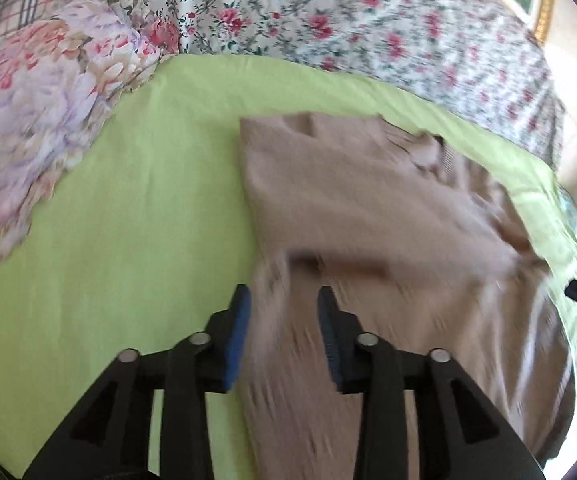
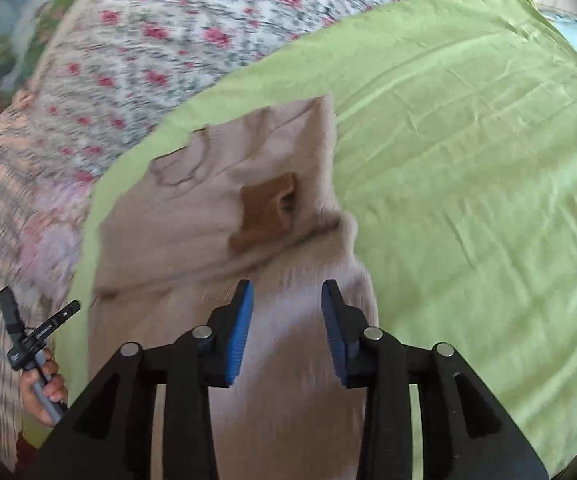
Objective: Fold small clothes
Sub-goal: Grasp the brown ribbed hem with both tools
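Observation:
A beige knit garment (image 1: 348,200) lies on the green sheet (image 1: 128,240), its far part folded over with a straight left edge. In the right wrist view the same garment (image 2: 192,232) shows a brown patch (image 2: 266,212) on the folded part. My left gripper (image 1: 283,292) hovers over the garment's near left part, its blue pads apart and only blurred cloth below them. My right gripper (image 2: 288,284) stands open above the garment's near right part, with the pads clear of the cloth.
A floral pillow (image 1: 40,112) lies at the sheet's left and a flowered quilt (image 1: 328,20) runs along the far side. Bare green sheet (image 2: 468,200) spreads to the right of the garment. A person's hand (image 2: 48,392) grips the other tool's handle at the left edge.

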Tool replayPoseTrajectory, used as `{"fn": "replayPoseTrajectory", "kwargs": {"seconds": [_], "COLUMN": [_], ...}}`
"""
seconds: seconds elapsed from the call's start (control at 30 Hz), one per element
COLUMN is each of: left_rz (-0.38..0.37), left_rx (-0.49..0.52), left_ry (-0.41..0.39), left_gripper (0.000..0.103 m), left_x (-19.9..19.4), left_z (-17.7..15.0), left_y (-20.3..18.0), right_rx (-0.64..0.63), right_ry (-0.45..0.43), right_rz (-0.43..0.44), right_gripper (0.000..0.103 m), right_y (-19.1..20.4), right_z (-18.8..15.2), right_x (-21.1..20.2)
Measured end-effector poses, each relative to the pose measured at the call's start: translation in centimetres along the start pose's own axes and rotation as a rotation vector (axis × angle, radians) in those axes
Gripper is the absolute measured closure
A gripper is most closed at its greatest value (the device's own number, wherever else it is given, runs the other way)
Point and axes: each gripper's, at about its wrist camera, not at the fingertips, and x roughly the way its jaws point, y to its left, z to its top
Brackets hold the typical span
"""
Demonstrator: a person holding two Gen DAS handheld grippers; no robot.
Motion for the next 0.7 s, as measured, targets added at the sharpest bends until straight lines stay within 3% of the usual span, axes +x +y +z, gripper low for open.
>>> {"fn": "replayPoseTrajectory", "kwargs": {"seconds": [0.1, 0.23, 0.47, 0.7], "left_rz": [-0.026, -0.039, -0.085, -0.167], "left_rx": [-0.009, -0.030, -0.076, -0.134], "left_ry": [0.016, 0.047, 0.120, 0.247], "left_gripper": [0.054, 0.053, 0.039, 0.037], "left_x": [-2.3, -4.8, -8.2, -9.9], "left_z": [-3.4, -7.7, -14.0, -21.0], "left_y": [-0.8, -1.4, -1.5, -0.4], "right_rx": [-0.030, -0.044, -0.056, 0.011], "right_ry": [0.003, 0.010, 0.065, 0.150], "right_rz": [0.012, 0.029, 0.037, 0.139], "right_gripper": [0.062, 0.060, 0.059, 0.059], "right_y": [0.7, 0.5, -0.9, -3.4], "right_z": [-2.2, -5.3, -9.8, -13.5], "right_x": [-2.2, -4.6, -7.1, -8.2]}}
